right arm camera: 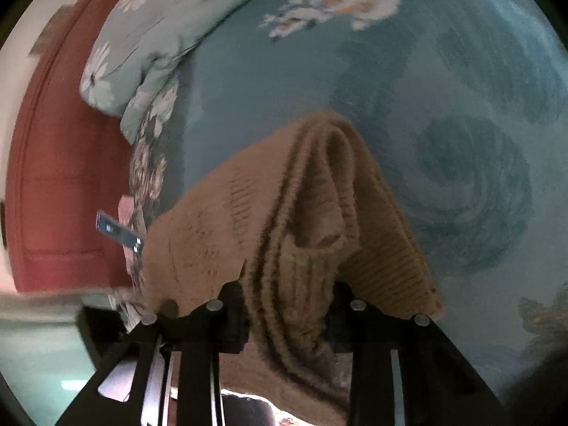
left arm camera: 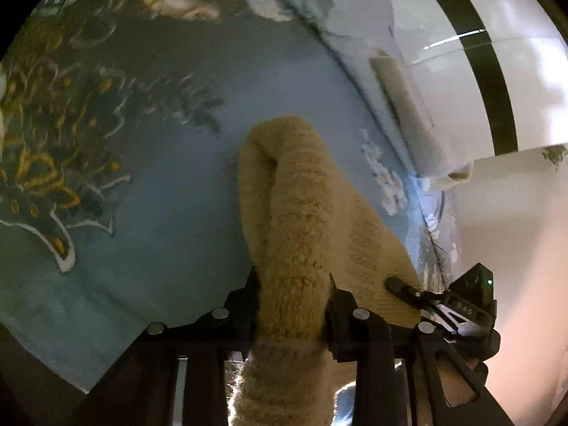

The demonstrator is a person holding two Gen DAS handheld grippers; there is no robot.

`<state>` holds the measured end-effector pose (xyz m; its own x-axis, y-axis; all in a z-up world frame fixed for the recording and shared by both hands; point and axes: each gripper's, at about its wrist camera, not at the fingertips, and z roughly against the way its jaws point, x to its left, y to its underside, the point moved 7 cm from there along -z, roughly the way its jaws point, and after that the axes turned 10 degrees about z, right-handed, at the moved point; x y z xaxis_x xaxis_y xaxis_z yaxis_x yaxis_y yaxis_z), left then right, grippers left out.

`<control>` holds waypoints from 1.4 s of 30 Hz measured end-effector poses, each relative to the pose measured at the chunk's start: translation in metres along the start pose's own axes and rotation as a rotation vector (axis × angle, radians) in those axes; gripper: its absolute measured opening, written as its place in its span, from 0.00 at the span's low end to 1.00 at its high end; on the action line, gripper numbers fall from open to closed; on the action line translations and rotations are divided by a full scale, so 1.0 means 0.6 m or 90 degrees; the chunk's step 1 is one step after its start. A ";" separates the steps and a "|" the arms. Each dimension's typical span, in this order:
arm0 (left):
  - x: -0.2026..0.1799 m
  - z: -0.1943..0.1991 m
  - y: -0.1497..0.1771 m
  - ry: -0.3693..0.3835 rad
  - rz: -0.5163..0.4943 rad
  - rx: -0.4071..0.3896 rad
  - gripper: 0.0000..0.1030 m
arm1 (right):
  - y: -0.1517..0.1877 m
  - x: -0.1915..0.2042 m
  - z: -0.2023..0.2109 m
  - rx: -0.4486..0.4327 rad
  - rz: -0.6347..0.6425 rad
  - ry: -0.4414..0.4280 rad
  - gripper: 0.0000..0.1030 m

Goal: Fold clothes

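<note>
Both grippers, left (left arm camera: 293, 305) and right (right arm camera: 287, 305), have jaws squeezing the sweater (right arm camera: 319, 184) above the bed (right arm camera: 443, 106). They should lower it evenly, keeping edges lined up.

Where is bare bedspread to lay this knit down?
Both grippers, left gripper and right gripper, clamp the tan sweater. The blue bedspread is bare between the sweater and the yellow floral print. It is crowded near the floral pillow at the bed's edge.

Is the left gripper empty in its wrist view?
No. The left gripper is clamped on a bunched fold of the tan sweater above the blue bedspread.
</note>
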<state>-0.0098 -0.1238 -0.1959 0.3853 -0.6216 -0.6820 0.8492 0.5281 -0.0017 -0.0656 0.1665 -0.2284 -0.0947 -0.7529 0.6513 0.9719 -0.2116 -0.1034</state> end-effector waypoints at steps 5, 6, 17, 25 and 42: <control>-0.078 0.025 0.019 0.003 -0.054 -0.030 0.31 | 0.005 0.025 0.047 -0.024 0.025 -0.038 0.32; -0.089 0.035 0.020 0.008 -0.065 -0.033 0.31 | 0.006 0.028 0.059 -0.028 0.031 -0.043 0.32; -0.274 0.133 0.063 0.074 -0.211 -0.076 0.31 | 0.013 0.049 0.227 -0.134 0.054 -0.137 0.31; -0.444 0.163 0.128 0.114 -0.333 -0.080 0.31 | 0.016 0.024 0.385 -0.246 0.059 -0.185 0.31; -0.946 0.128 0.457 0.255 -0.660 0.013 0.31 | 0.116 -0.168 0.907 -0.580 0.001 -0.155 0.31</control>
<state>0.0318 0.3294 0.2471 -0.6558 -0.5231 -0.5444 0.6999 -0.1508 -0.6982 0.1289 0.5667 0.1079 0.0552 -0.6243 0.7792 0.4194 -0.6937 -0.5855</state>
